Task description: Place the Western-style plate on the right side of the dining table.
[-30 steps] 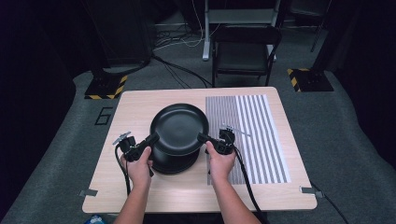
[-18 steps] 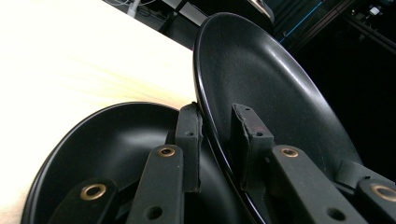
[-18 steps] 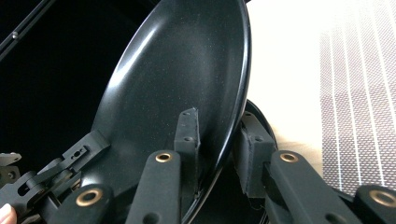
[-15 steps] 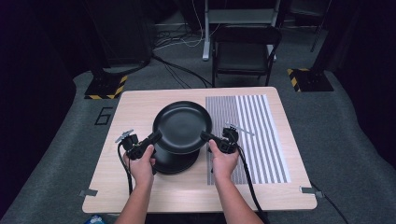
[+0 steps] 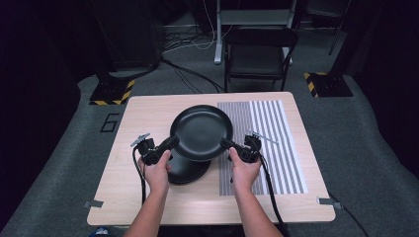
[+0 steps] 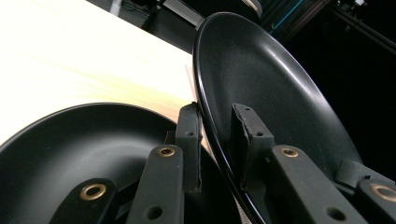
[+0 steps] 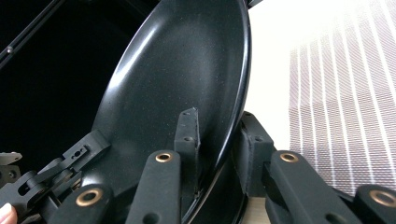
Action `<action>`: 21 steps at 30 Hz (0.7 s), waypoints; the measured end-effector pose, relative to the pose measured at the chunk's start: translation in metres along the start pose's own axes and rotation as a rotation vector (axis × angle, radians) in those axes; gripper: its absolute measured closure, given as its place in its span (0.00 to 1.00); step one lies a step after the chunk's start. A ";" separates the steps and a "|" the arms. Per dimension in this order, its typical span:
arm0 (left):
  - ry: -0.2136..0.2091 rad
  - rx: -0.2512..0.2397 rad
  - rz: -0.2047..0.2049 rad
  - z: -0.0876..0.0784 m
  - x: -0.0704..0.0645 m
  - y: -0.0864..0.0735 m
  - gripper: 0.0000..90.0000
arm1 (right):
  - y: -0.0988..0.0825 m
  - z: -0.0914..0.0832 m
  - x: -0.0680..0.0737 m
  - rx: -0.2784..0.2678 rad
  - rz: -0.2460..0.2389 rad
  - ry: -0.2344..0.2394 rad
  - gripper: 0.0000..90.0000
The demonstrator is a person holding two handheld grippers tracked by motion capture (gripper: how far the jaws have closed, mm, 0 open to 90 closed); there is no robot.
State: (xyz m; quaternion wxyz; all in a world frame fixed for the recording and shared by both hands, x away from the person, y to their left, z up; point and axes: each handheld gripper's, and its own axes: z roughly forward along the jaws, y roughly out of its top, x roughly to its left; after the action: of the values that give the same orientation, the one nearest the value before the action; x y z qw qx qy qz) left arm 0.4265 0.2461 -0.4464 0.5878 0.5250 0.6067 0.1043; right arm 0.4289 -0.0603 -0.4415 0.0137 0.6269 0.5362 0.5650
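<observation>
While clamped on opposite rim edges between left hand-held gripper [image 5: 170, 143] and right hand-held gripper [image 5: 227, 144], top plate [image 5: 201, 132] hangs above, probably clear of, lower plates [image 5: 188, 170]; lift evenly, level, without easing either grip.

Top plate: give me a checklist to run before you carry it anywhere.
1. Left gripper clamped on the top plate rim: ok.
2. Right gripper clamped on the opposite rim: ok.
3. Top plate lifted clear of the lower plate: ok.
4. Lower plate resting on the table: ok.
5. Striped mat free for setting down: ok.
6. Grip firm enough not to slip: cannot tell.
</observation>
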 end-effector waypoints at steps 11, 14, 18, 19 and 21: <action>-0.039 0.023 0.021 0.016 -0.016 0.000 0.82 | 0.006 -0.017 -0.010 -0.042 0.014 -0.024 0.81; -0.055 0.033 0.029 0.020 -0.021 0.000 0.82 | 0.008 -0.023 -0.012 -0.056 0.020 -0.032 0.81; -0.072 0.044 0.031 0.026 -0.028 -0.001 0.82 | 0.010 -0.032 -0.015 -0.072 0.026 -0.042 0.81; -0.078 0.048 0.034 0.028 -0.030 -0.001 0.82 | 0.011 -0.034 -0.017 -0.080 0.020 -0.044 0.81; -0.088 0.055 0.042 0.031 -0.033 -0.002 0.82 | 0.012 -0.038 -0.019 -0.087 0.030 -0.051 0.81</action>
State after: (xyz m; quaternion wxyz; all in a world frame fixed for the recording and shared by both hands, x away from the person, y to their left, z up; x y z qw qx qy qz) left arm 0.4431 0.2048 -0.4369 0.5970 0.5577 0.5716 0.0767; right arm 0.4127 -0.1006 -0.4333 0.0460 0.6481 0.5011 0.5717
